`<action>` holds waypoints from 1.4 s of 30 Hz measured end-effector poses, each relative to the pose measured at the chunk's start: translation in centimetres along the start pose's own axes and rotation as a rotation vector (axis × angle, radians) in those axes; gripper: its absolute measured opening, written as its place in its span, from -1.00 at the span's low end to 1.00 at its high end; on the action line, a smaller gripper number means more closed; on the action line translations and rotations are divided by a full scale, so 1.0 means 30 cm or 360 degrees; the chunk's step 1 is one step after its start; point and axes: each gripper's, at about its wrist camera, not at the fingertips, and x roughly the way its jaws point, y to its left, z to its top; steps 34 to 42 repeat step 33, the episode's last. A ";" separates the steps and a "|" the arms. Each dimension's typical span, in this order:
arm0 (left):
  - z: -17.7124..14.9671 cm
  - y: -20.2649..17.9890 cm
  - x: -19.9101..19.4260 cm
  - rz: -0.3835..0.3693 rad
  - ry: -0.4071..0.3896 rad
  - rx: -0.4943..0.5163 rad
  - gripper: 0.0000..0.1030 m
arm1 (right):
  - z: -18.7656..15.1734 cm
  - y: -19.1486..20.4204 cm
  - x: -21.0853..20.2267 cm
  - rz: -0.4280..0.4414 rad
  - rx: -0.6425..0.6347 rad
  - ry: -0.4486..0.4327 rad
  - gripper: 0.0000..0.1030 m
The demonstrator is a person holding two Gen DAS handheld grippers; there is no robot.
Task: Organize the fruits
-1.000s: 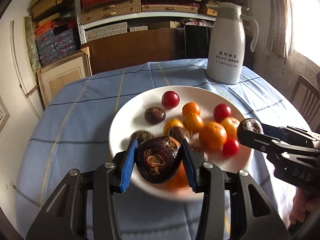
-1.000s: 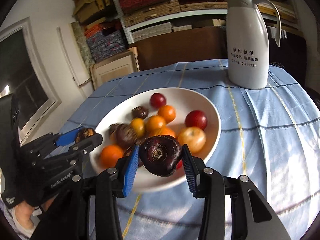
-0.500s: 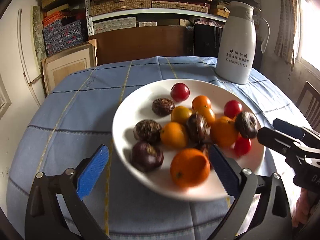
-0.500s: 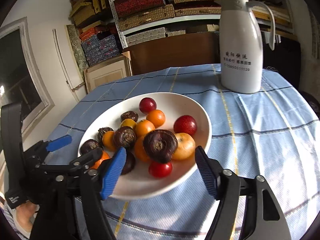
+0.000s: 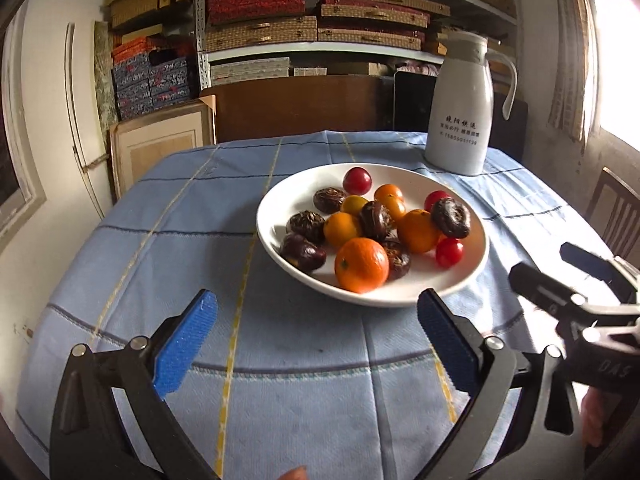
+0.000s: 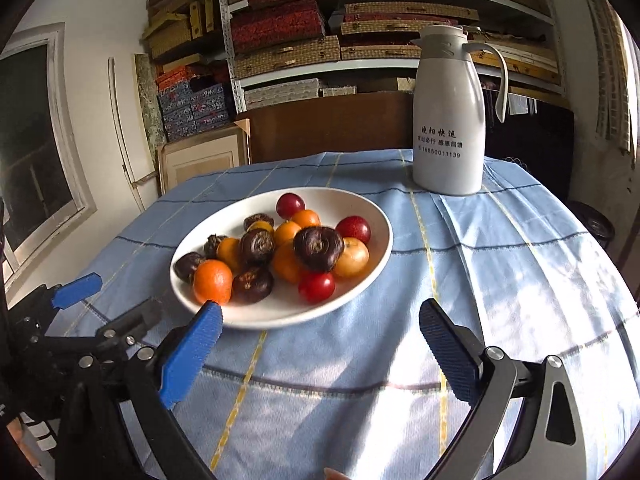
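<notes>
A white plate (image 5: 280, 204) (image 6: 372, 208) on the blue checked tablecloth holds several oranges, red tomatoes and dark brown water chestnuts. A big orange (image 5: 361, 265) (image 6: 212, 282) lies at its near edge. One dark chestnut (image 5: 451, 217) (image 6: 318, 248) rests on top of the pile. My left gripper (image 5: 316, 344) is open and empty, held back from the plate's near rim. My right gripper (image 6: 320, 354) is open and empty, also short of the plate. Each gripper shows in the other's view, the right one (image 5: 568, 276) and the left one (image 6: 108, 300).
A white thermos jug (image 5: 460, 104) (image 6: 450, 112) stands on the table behind the plate to the right. Shelves stacked with boxes (image 5: 304, 28) fill the back wall. A wooden chair (image 5: 616, 216) stands at the right of the table.
Both grippers held a dark chestnut over the plate, then opened and left the fruits on the pile. Both have since drawn back from the plate.
</notes>
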 end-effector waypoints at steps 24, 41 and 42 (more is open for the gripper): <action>-0.017 -0.020 -0.009 0.0062 -0.0031 0.0064 0.91 | -0.020 0.013 -0.015 -0.0041 -0.0025 0.0020 0.93; -0.015 -0.004 0.014 -0.0024 0.0056 0.0018 0.91 | -0.019 0.007 -0.011 -0.0043 -0.0015 0.0025 0.93; -0.015 -0.004 0.014 -0.0024 0.0056 0.0018 0.91 | -0.019 0.007 -0.011 -0.0043 -0.0015 0.0025 0.93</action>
